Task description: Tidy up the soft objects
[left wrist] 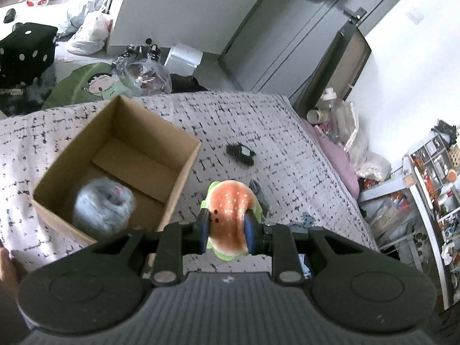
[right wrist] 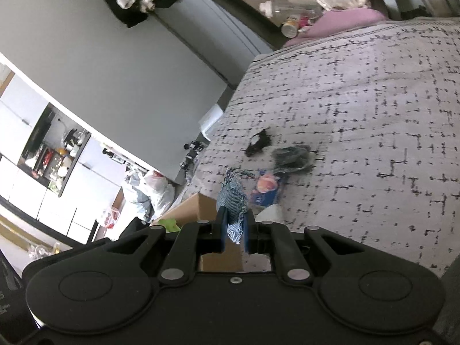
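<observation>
The left gripper (left wrist: 227, 224) is clamped on a hamburger plush (left wrist: 230, 215), its blue pads pressing into the bun from both sides so the toy bulges between them; green lettuce trim shows below and beside the fingers. The toy is lifted off the bed cover (left wrist: 258, 120). Just ahead and to the left of this gripper sits an open cardboard box (left wrist: 178, 155) on the cover, and inside it, at the near corner, lies a fluffy grey plush (left wrist: 103, 204), blurred. Farther ahead and slightly right of the fingers a small black object (left wrist: 241, 153) lies on the cover. At the far left edge, beside the gripper body, part of a person's hand (left wrist: 7, 264) shows.

The right gripper (right wrist: 233, 224) is pinched nearly closed on a blue knitted fabric piece (right wrist: 232, 198), which stands up out of the narrow gap between the pads, frayed strands at its top. Directly below and just left of the fingers the box edge (right wrist: 198, 204) is visible. Just beyond the fabric, to the right, a blue packet with an orange picture (right wrist: 266, 189) lies on the patterned cover (right wrist: 359, 109); past it is a dark bundle (right wrist: 291, 158), and beyond that a small black item (right wrist: 258, 142). Far ahead, at the bed's end, lies a pink pillow (right wrist: 342, 23).
</observation>
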Demonstrator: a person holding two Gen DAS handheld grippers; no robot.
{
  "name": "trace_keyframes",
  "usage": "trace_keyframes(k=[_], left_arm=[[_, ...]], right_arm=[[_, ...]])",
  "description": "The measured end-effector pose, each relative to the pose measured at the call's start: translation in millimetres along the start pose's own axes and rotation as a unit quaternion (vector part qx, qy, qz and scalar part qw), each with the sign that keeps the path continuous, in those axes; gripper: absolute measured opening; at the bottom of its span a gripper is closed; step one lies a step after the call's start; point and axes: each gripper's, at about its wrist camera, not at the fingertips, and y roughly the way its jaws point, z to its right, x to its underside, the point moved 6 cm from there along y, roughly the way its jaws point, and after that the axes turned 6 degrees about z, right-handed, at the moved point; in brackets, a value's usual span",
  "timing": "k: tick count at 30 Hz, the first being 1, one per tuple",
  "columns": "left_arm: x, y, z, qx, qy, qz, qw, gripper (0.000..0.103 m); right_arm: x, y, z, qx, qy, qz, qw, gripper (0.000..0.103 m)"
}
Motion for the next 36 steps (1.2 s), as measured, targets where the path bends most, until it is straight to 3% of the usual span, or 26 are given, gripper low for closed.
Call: trace_keyframes(k=[19, 36], left_arm=[[-39, -23, -57, 0.015, -0.041, 0.02, 0.9988, 0.024], [-54, -4, -109, 0.006, -0.077, 0.012, 0.997, 0.024]], right_arm=[[26, 23, -76, -0.012, -0.062, -0.019, 0.998, 0.011], [69, 67, -96, 0.011, -0.096, -0.077, 0.992, 0.012]])
